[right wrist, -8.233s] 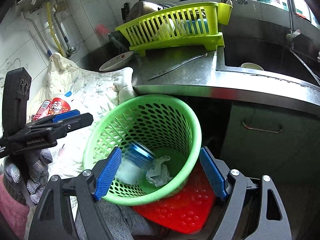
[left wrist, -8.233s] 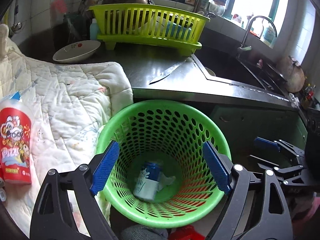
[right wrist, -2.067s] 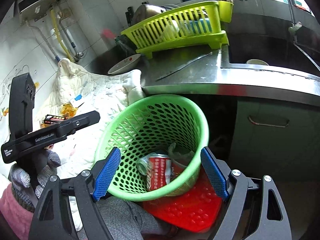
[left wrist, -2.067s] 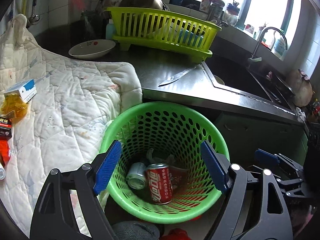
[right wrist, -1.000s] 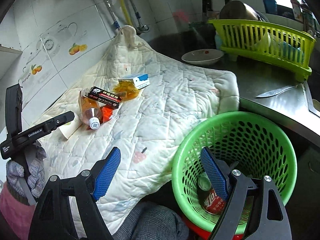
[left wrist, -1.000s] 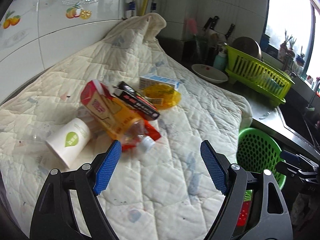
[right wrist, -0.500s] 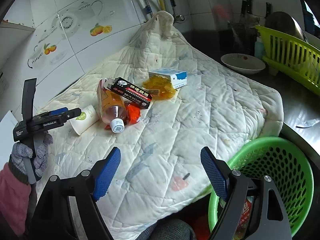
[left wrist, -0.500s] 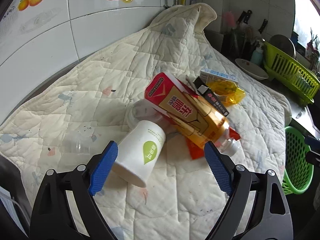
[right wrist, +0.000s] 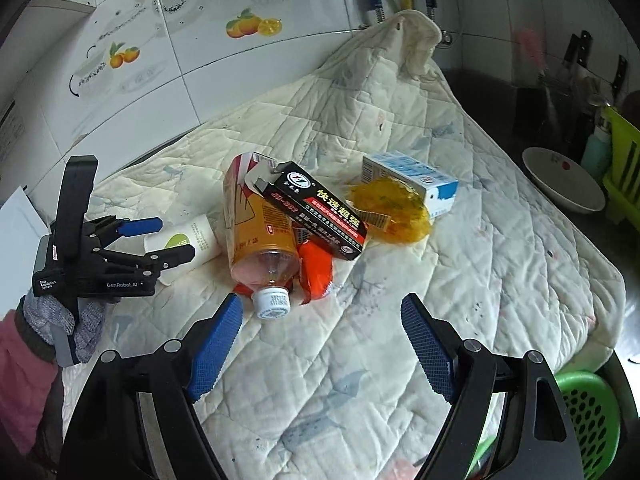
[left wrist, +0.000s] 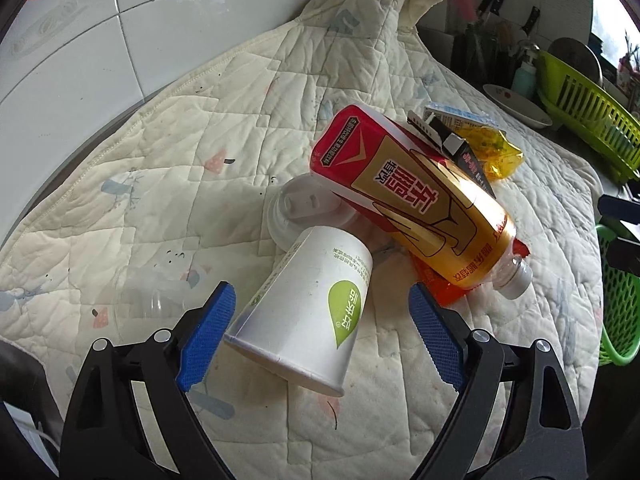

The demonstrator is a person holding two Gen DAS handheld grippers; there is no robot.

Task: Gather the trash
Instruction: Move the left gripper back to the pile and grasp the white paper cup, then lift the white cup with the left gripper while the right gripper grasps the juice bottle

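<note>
Trash lies in a heap on a white quilt (left wrist: 200, 120). A white paper cup (left wrist: 308, 308) lies on its side between the jaws of my left gripper (left wrist: 322, 332), which is open; the pads do not touch it. Behind it are a white lid (left wrist: 304, 208), a gold and red bottle (left wrist: 412, 208), a black box (left wrist: 448, 140) and a yellow wrapper (left wrist: 488, 152). My right gripper (right wrist: 322, 344) hangs open and empty just in front of the bottle (right wrist: 260, 240), whose cap faces it. The right wrist view also shows the left gripper (right wrist: 160, 240) around the cup (right wrist: 188, 236).
An orange wrapper (right wrist: 316, 268) lies under the black box (right wrist: 320, 208), and a blue and white carton (right wrist: 412, 180) behind the yellow wrapper (right wrist: 392, 208). A clear plastic cup (left wrist: 152, 300) lies left of the paper cup. The green basket (right wrist: 588, 408) stands below the quilt's right edge. A bowl (right wrist: 564, 184) and a dish rack (right wrist: 624, 160) sit beyond it.
Both grippers have swung from the green basket to the quilt. The left one has closed in on the paper cup, which now lies between its jaws. The right one has neared the bottle.
</note>
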